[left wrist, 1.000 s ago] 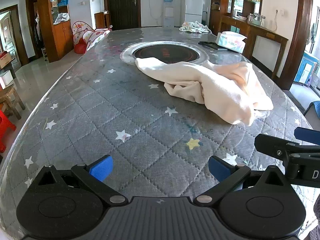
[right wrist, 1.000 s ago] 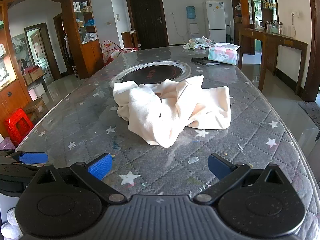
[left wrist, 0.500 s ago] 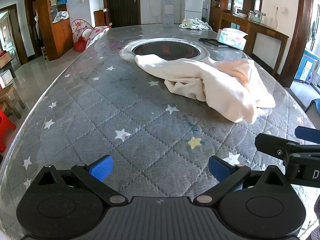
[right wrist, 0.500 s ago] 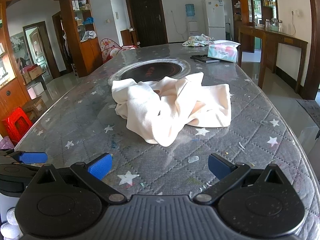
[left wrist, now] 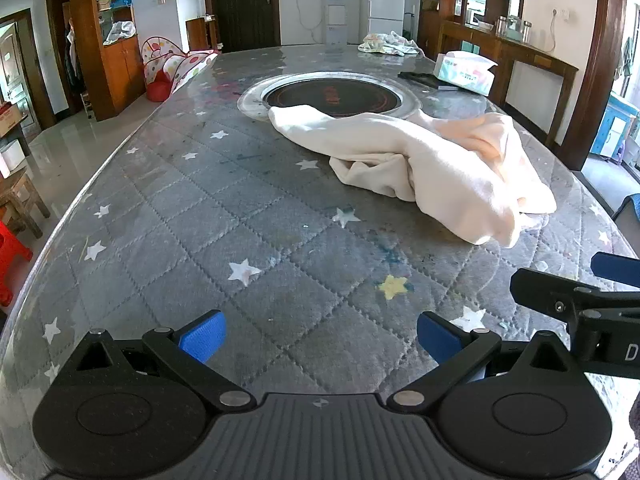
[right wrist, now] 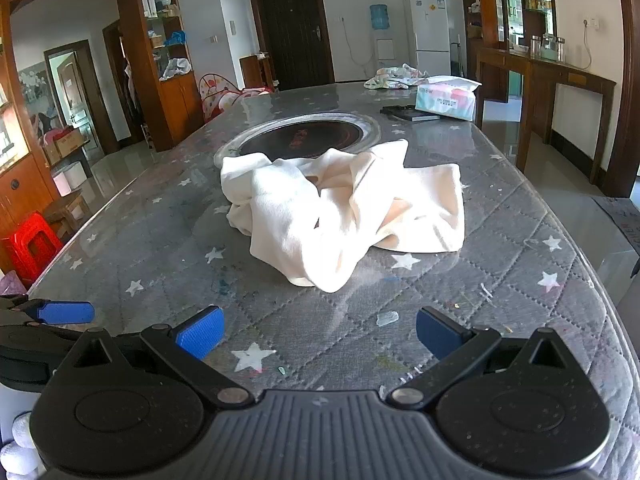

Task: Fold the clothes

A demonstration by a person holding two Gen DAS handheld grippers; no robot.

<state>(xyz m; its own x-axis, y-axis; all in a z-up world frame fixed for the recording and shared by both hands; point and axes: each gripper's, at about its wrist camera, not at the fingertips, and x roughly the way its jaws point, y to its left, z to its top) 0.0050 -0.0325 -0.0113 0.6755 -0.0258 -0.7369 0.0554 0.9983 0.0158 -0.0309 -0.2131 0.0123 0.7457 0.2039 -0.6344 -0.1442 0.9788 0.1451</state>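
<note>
While both grippers are held low over the near edge of the surface [left wrist: 168,216], nothing is gripped. Left gripper [left wrist: 319,336]: jaws spread wide, blue pads [left wrist: 202,334] clear of the quilted grey star-print cover. Right gripper [right wrist: 318,334]: jaws likewise spread, nothing between them. The two are positioned side by side; the right gripper's blue pad is seen at the right edge of the left view, the left one's at the left edge of the right view.

Mid-surface, well apart from both, a cream garment [right wrist: 344,208] is seen crumpled in a loose heap, unfolded, one end lying on the rim of a round inset cooktop [left wrist: 332,96]. Past that, a tissue pack [right wrist: 446,96] is placed just beside a flat dark item [right wrist: 408,113], type unclear. At the far end a second bundle of patterned cloth [left wrist: 390,43] is left.
</note>
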